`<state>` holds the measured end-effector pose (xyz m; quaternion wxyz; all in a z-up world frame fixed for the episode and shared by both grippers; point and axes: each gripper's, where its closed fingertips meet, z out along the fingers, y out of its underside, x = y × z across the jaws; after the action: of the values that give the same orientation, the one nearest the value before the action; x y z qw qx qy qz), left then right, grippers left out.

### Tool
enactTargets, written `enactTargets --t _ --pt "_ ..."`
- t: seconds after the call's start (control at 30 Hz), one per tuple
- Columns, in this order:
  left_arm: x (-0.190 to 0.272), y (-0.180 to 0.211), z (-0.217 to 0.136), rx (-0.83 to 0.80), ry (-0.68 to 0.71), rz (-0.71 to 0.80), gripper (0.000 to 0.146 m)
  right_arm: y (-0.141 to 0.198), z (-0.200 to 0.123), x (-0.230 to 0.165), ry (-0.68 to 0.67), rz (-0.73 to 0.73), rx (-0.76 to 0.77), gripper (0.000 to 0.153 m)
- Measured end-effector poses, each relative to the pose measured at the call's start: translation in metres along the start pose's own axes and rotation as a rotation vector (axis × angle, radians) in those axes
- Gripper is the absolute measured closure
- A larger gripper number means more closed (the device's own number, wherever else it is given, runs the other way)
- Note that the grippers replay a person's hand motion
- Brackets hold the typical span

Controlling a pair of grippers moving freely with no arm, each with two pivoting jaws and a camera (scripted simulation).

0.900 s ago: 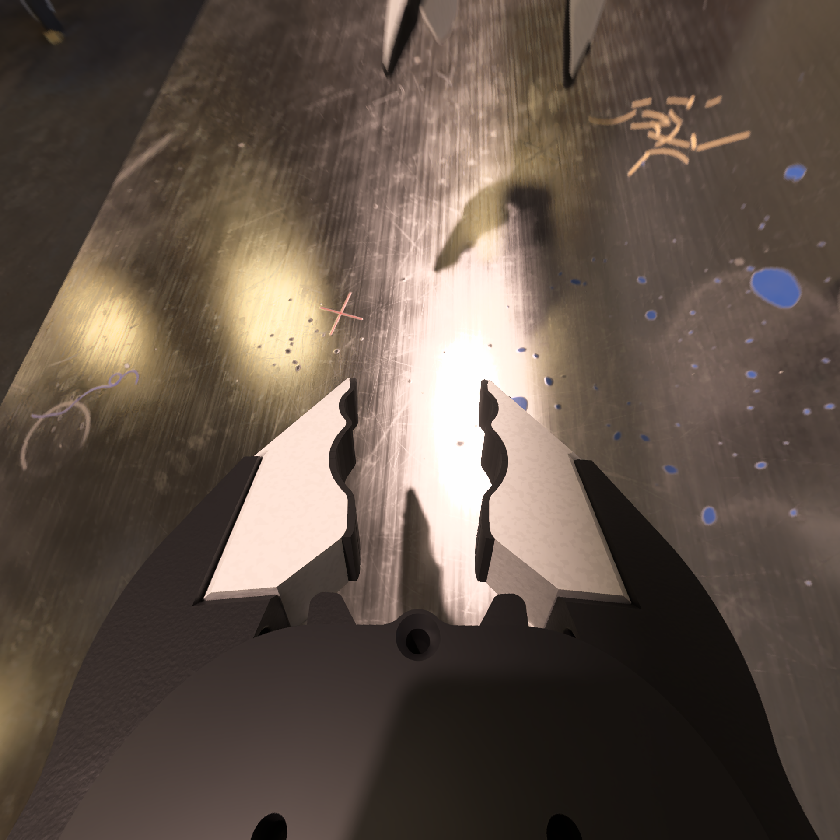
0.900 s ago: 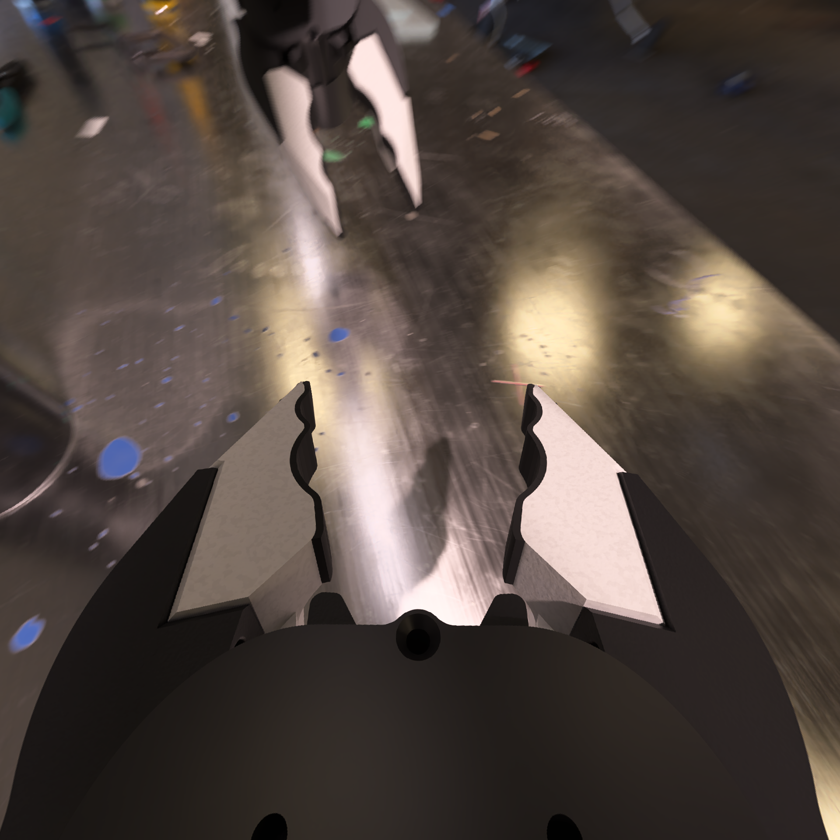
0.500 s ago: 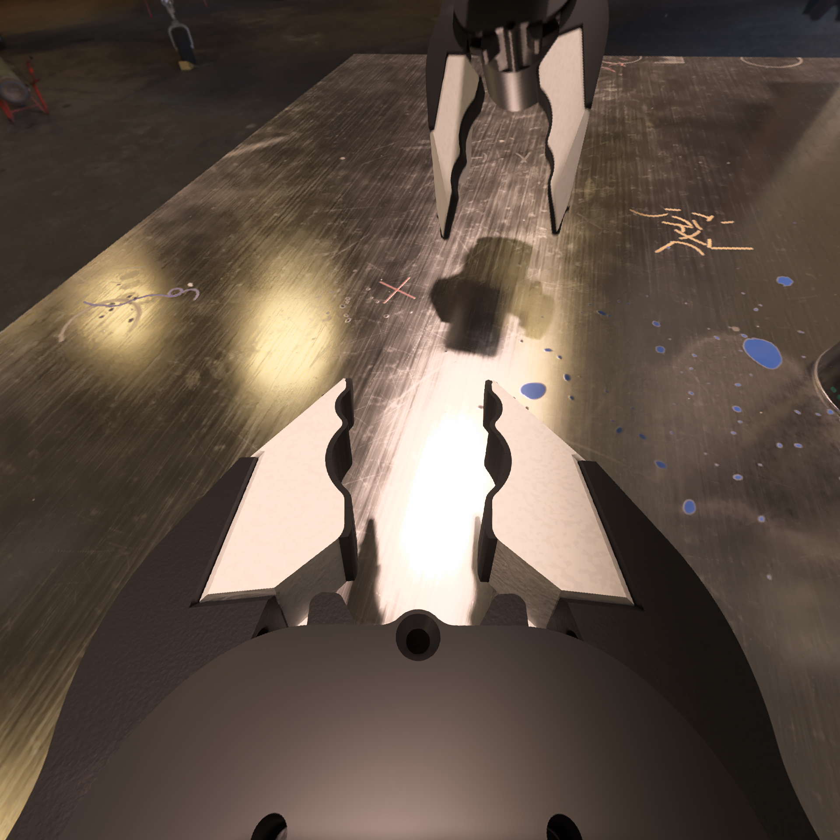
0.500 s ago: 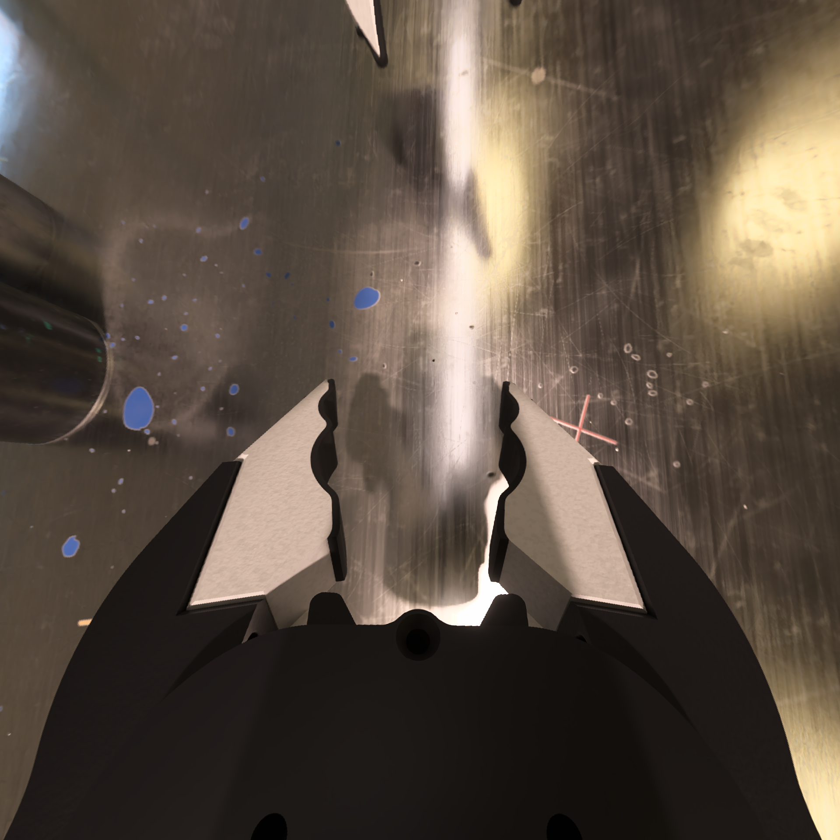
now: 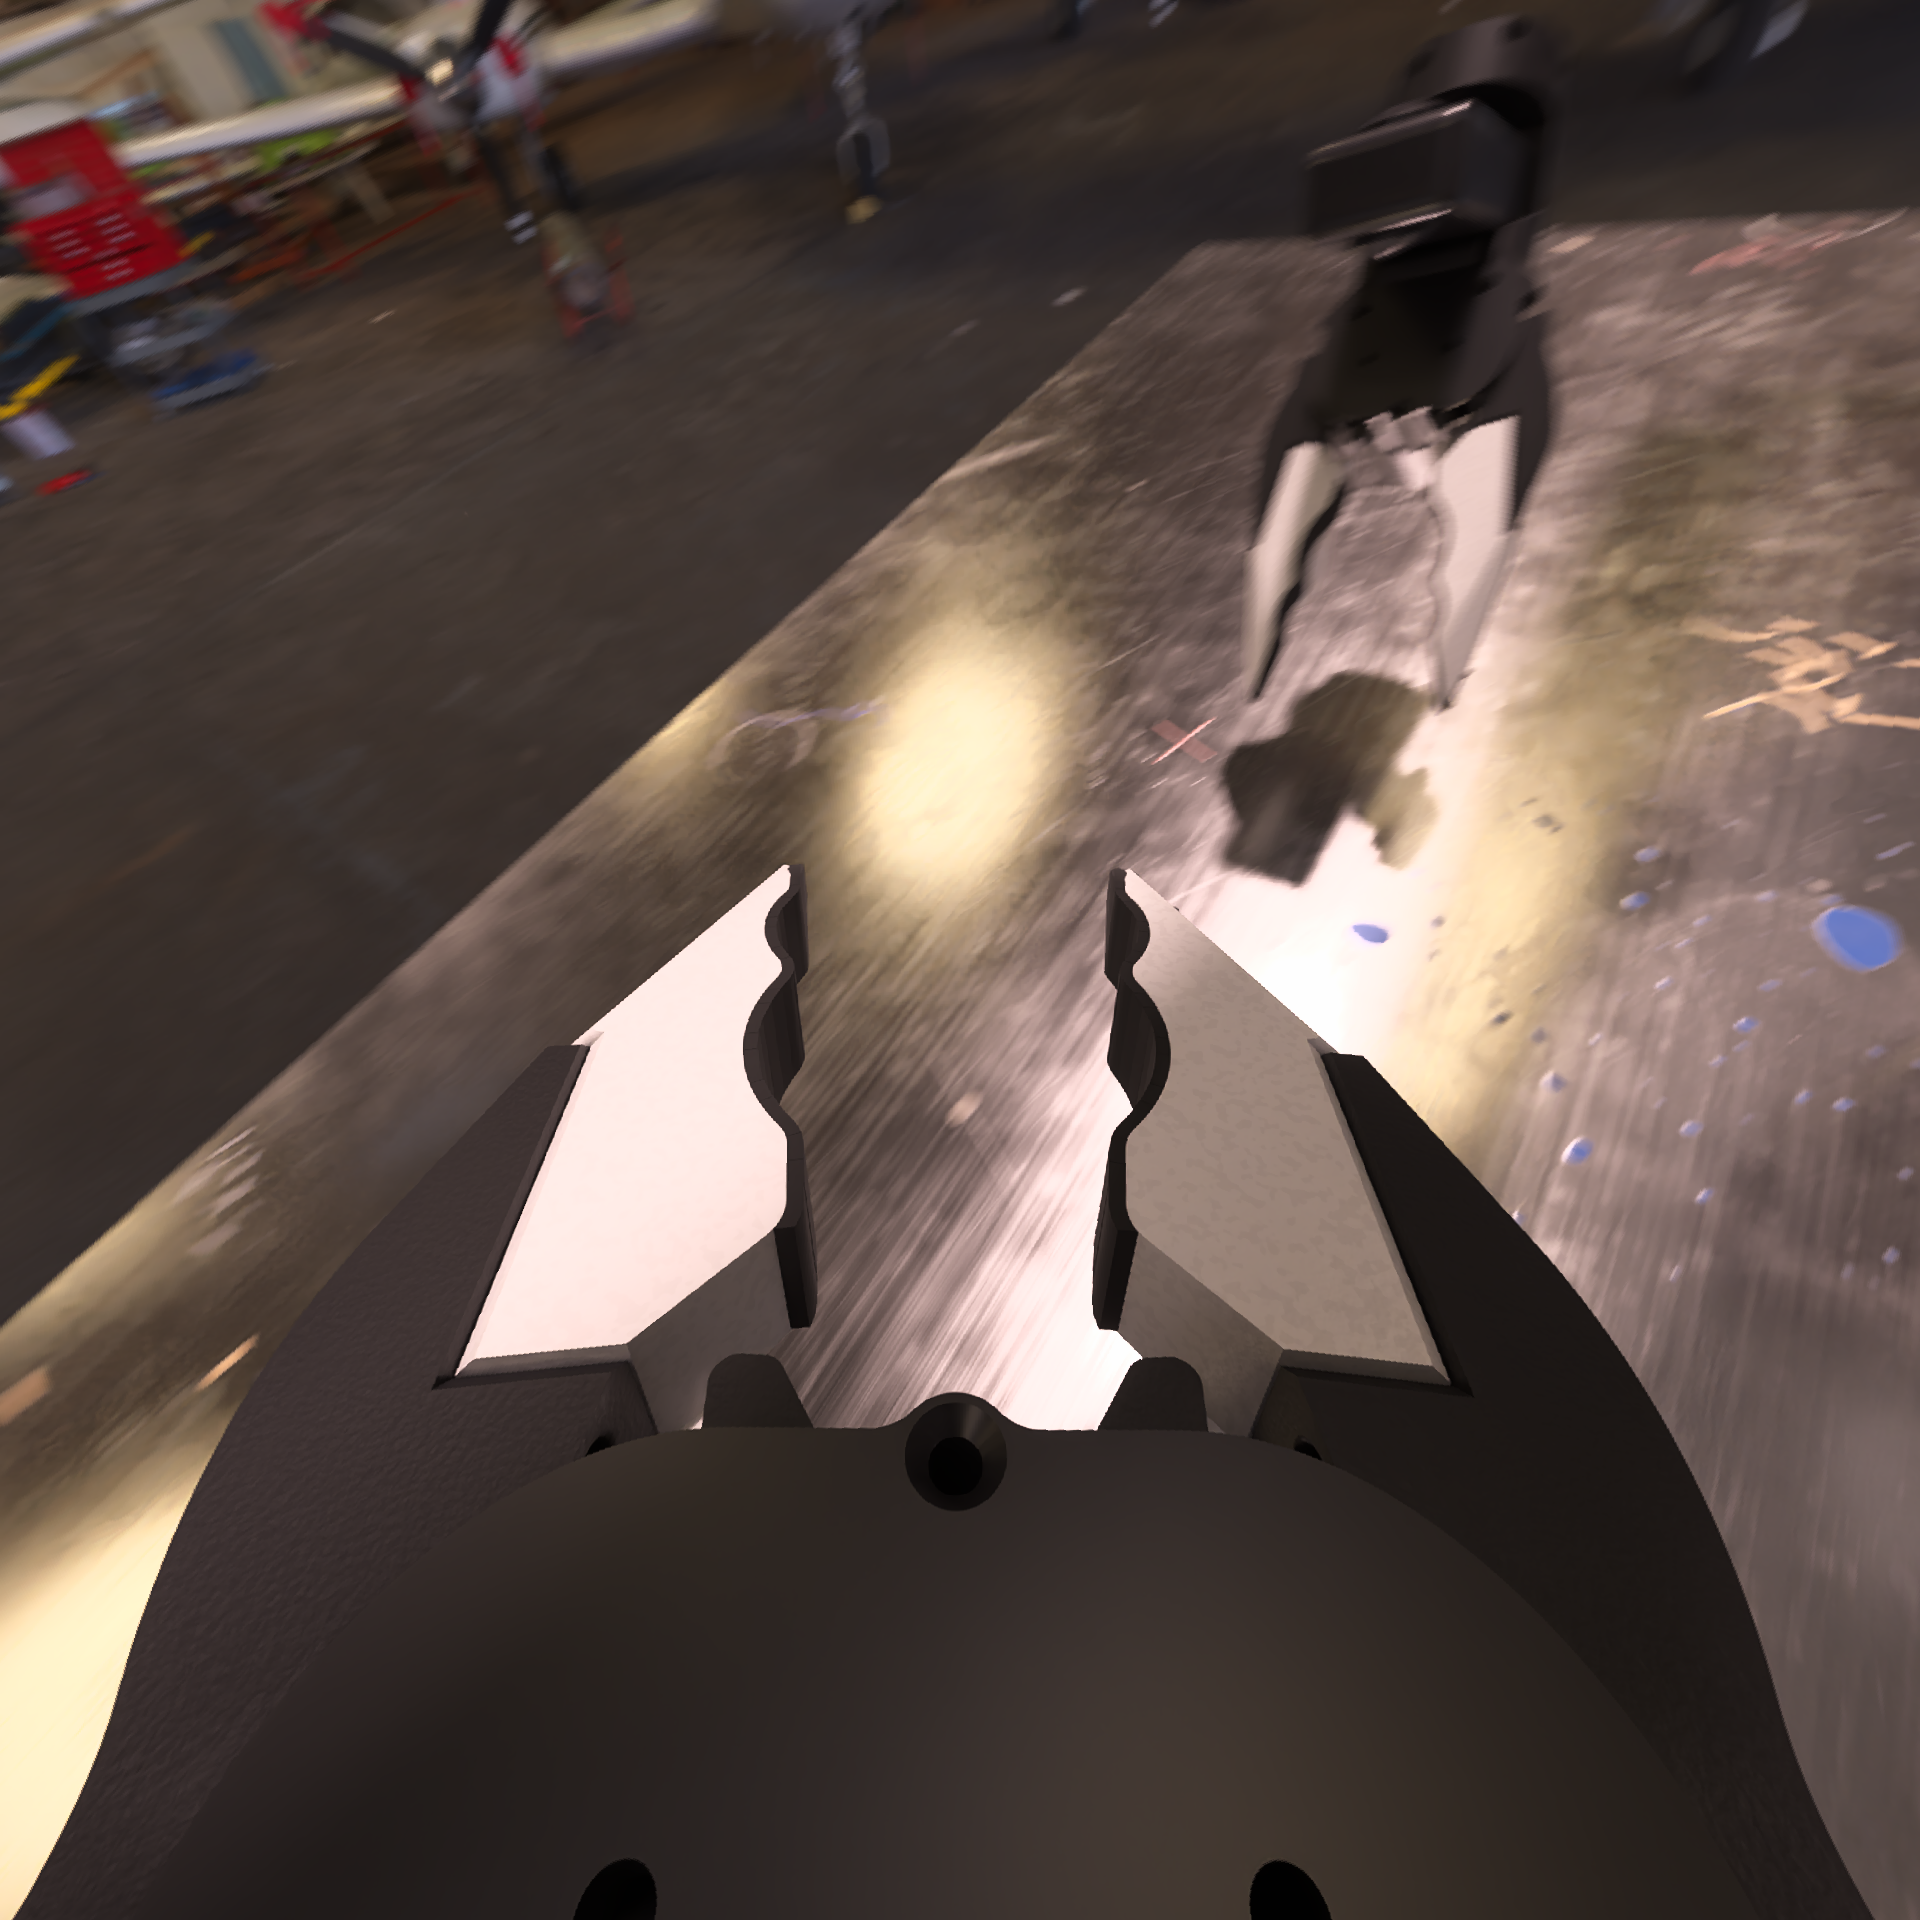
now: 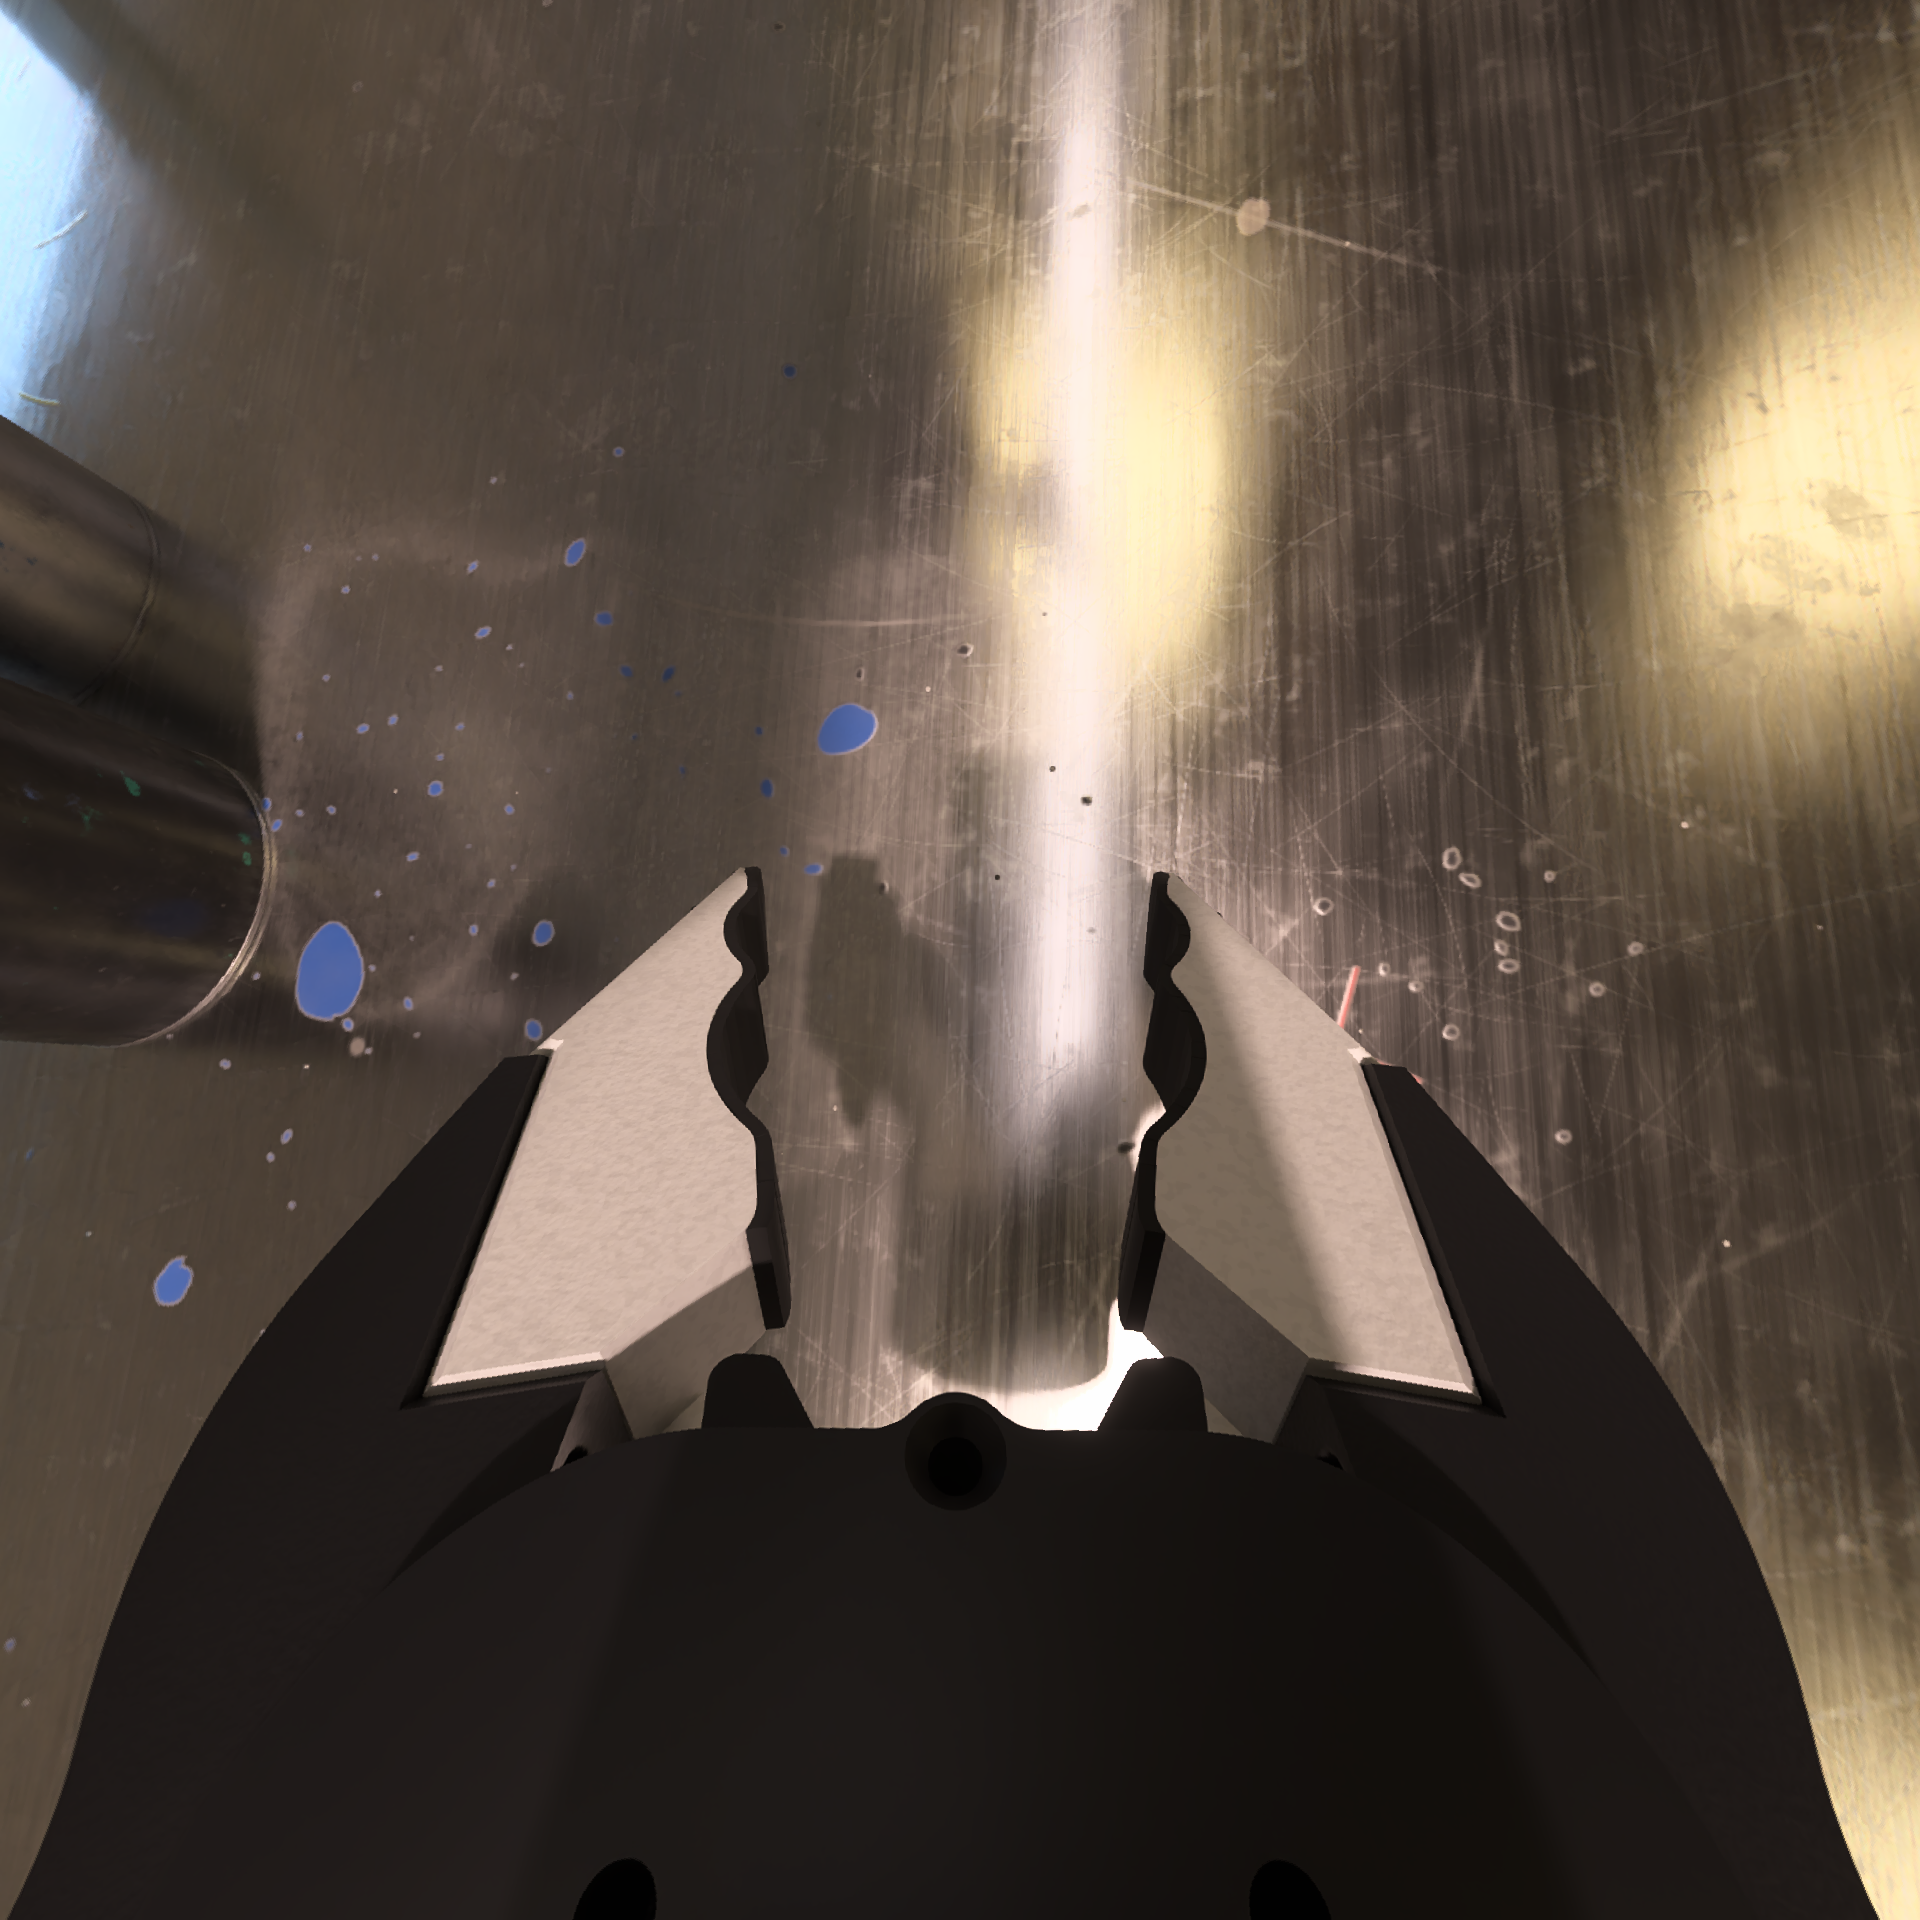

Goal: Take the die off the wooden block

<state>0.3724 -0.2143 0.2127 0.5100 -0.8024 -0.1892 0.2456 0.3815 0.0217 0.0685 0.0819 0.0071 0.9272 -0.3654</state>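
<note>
No die and no wooden block shows in either view. My left gripper (image 5: 954, 885) is open and empty, held low over a scratched metal table (image 5: 1039, 1143) near its left edge. My right gripper (image 6: 954, 883) is open and empty, pointing almost straight down at the table (image 6: 1351, 623). The right gripper also shows in the left wrist view (image 5: 1351, 686), ahead and to the right, fingers down just above the table with its dark shadow under it.
A dark metal cylinder (image 6: 114, 831) lies on the table at the left of the right wrist view. Blue paint spots (image 6: 847, 727) and a small red cross (image 5: 1179, 740) mark the surface. The table's left edge (image 5: 623, 790) drops to a dark floor with blurred workshop clutter beyond.
The left wrist view has tilted up and swung left, now blurred, showing the table edge and the room. The right gripper has tipped down to face the table and moved slightly closer to it.
</note>
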Motion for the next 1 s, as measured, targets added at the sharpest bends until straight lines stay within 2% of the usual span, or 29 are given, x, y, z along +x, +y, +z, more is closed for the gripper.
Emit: enactTargets --t 0.07,0.17,0.23,0.37,0.53,0.63,1.0 --pt "-0.032 0.007 -0.046 -0.081 -0.096 0.012 0.089 -0.001 -0.002 0.000 0.006 0.003 0.001 0.078" --pt "-0.074 0.057 -0.105 -0.327 -0.145 -0.007 0.092 -0.003 -0.002 -0.001 0.007 -0.003 -0.004 0.077" --pt "-0.089 0.100 -0.134 -0.492 -0.121 -0.080 0.093 -0.006 0.000 -0.001 0.007 -0.007 -0.014 0.076" --pt "-0.091 0.166 -0.163 -0.688 0.007 -0.154 0.099 -0.013 0.006 -0.002 0.002 -0.020 -0.033 0.074" --pt "-0.087 0.227 -0.174 -0.878 0.095 -0.100 0.109 -0.020 0.010 -0.003 0.009 -0.030 -0.066 0.070" --pt "-0.085 0.250 -0.171 -0.962 0.128 -0.048 0.110 -0.026 0.012 -0.002 0.008 -0.030 -0.064 0.068" --pt "-0.089 0.276 -0.129 -1.035 0.203 0.064 0.110 -0.040 0.019 -0.002 -0.001 -0.052 -0.058 0.067"
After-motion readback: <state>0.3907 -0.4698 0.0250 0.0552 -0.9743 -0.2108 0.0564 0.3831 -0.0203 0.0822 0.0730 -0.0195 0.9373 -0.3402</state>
